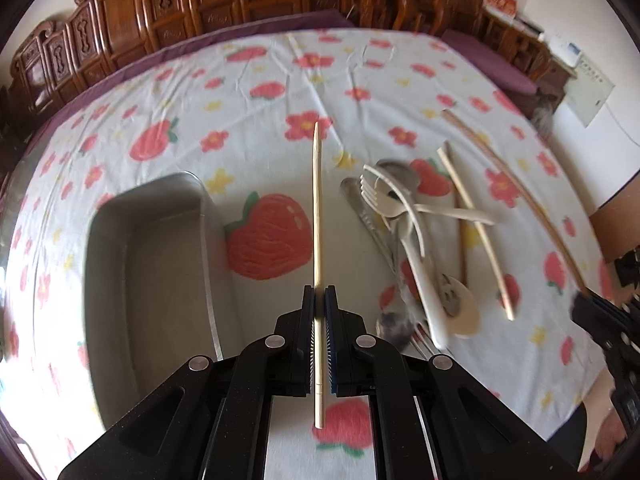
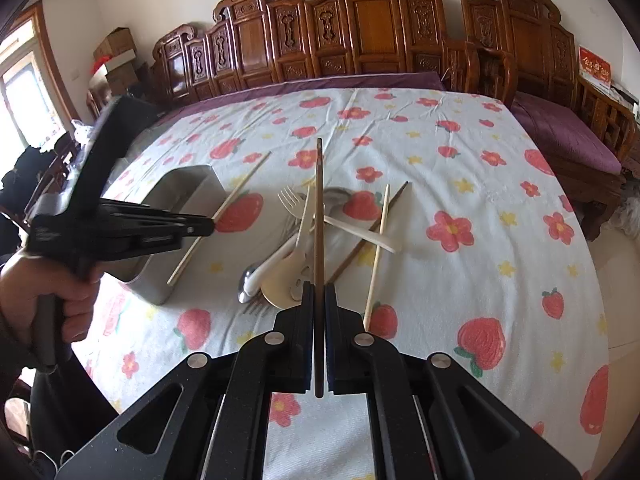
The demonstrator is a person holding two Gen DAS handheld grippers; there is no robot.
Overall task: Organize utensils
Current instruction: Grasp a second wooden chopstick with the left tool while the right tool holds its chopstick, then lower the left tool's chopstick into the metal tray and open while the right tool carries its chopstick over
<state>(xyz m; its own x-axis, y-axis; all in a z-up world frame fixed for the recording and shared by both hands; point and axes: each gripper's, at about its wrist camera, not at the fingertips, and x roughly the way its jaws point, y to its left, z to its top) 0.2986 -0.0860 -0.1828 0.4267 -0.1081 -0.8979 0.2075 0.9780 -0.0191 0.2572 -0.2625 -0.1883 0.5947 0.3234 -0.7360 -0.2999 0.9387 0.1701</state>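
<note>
**Both grippers hold chopsticks**

Left wrist: left gripper (image 1: 319, 296), raised just right of the tray (image 1: 148, 280), is clamped on a pale chopstick (image 1: 317, 208) pointing forward.

Right wrist: right gripper (image 2: 319, 292), right of the tray, pinches a dark chopstick (image 2: 319, 208) above the utensil pile (image 2: 304, 248).

- We take this for a home, a living or dining room.
- Far side: carved wooden bench backs (image 2: 360, 32) line the wall; purple cushion (image 2: 560, 136) at far right.
- Near: table under a strawberry-and-flower cloth (image 2: 460, 184).
- Far left: stacked cardboard boxes (image 2: 118, 54) beside a bright window (image 2: 22, 92).
</note>
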